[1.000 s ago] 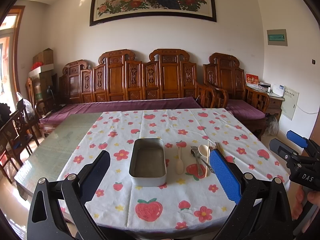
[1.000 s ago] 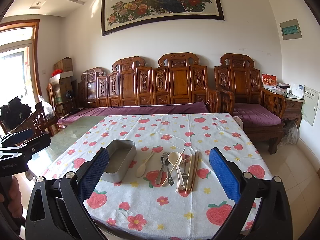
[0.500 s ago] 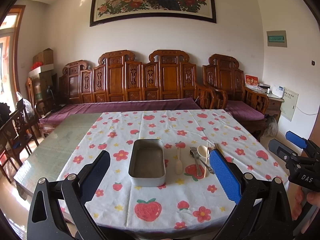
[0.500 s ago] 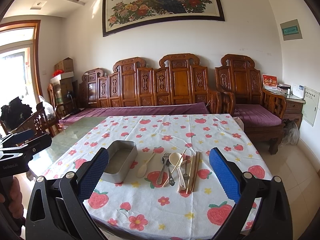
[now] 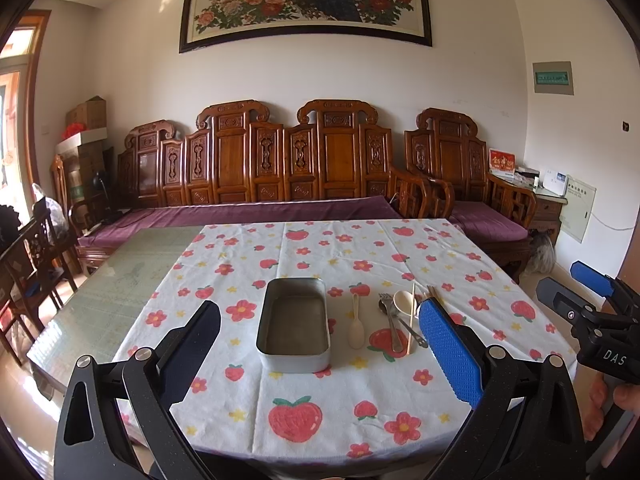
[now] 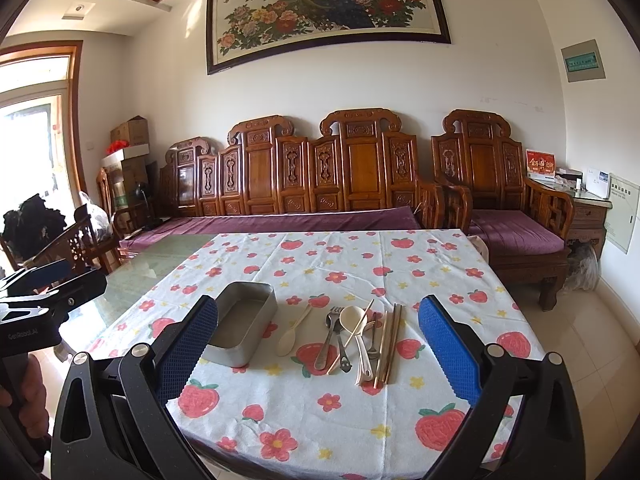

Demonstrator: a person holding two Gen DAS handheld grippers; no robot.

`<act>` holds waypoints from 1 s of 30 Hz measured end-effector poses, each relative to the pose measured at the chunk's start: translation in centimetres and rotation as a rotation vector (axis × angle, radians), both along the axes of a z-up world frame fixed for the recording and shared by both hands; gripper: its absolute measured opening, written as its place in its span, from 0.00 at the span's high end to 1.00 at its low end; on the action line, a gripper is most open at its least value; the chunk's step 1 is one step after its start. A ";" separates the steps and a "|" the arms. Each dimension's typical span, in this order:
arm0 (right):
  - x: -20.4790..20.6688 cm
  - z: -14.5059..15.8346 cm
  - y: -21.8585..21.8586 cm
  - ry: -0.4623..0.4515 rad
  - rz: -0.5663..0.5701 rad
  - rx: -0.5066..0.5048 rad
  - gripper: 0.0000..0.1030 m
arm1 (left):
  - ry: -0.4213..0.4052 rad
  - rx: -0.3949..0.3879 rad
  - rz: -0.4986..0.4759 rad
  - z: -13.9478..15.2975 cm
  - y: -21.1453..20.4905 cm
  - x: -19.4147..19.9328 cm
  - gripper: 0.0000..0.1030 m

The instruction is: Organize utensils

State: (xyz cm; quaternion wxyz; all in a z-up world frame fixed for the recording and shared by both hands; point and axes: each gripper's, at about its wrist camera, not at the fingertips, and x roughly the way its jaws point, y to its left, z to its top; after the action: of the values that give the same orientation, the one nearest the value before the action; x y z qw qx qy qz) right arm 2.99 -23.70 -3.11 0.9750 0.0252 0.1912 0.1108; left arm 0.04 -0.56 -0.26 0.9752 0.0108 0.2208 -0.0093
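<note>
An empty grey metal tin [image 5: 294, 320] [image 6: 244, 326] lies on the strawberry-print tablecloth [image 5: 320, 400] [image 6: 360, 264]. Just right of it lies a cream plastic spoon [image 5: 356, 328] [image 6: 294, 334]. Further right is a heap of utensils [image 6: 360, 340] [image 5: 400, 320]: metal fork and spoons, a cream ladle-shaped spoon, wooden chopsticks. My left gripper [image 5: 320, 356] hangs open in front of the tin, above the table's near edge. My right gripper [image 6: 318, 356] is open too, before the heap. Neither holds anything.
The table's left part is bare green glass [image 5: 108, 292]. A carved wooden bench with purple cushions [image 5: 260, 212] runs behind the table. An armchair [image 6: 512, 220] stands at the back right. Dark chairs [image 5: 28, 264] stand at the left.
Both grippers have drifted slightly; the table contents sit a little lower in the left view. Nothing was taken hold of or moved on the table.
</note>
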 end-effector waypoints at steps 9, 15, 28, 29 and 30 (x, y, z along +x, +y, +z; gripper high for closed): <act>0.0 0.0 0.0 0.001 -0.001 0.001 0.03 | -0.001 0.001 -0.003 0.0 -0.3 0.0 0.06; -0.1 0.0 0.0 -0.002 0.000 0.002 0.02 | -0.003 -0.002 -0.006 0.1 -0.5 0.0 0.06; 0.4 -0.5 0.0 0.008 -0.002 -0.003 0.02 | 0.020 -0.001 -0.019 0.4 -0.5 0.2 0.06; 0.5 -0.4 0.1 0.012 -0.003 -0.006 0.02 | 0.026 -0.002 -0.022 0.3 -0.5 0.4 0.06; 0.6 -0.6 0.2 0.018 -0.004 -0.009 0.02 | 0.035 -0.003 -0.024 0.1 -0.5 0.7 0.06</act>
State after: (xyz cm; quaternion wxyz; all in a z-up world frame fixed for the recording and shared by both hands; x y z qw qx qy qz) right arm 3.61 -23.46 -3.67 0.9735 0.0222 0.2004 0.1077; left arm 0.70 -1.01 -0.17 0.9711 0.0120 0.2376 -0.0214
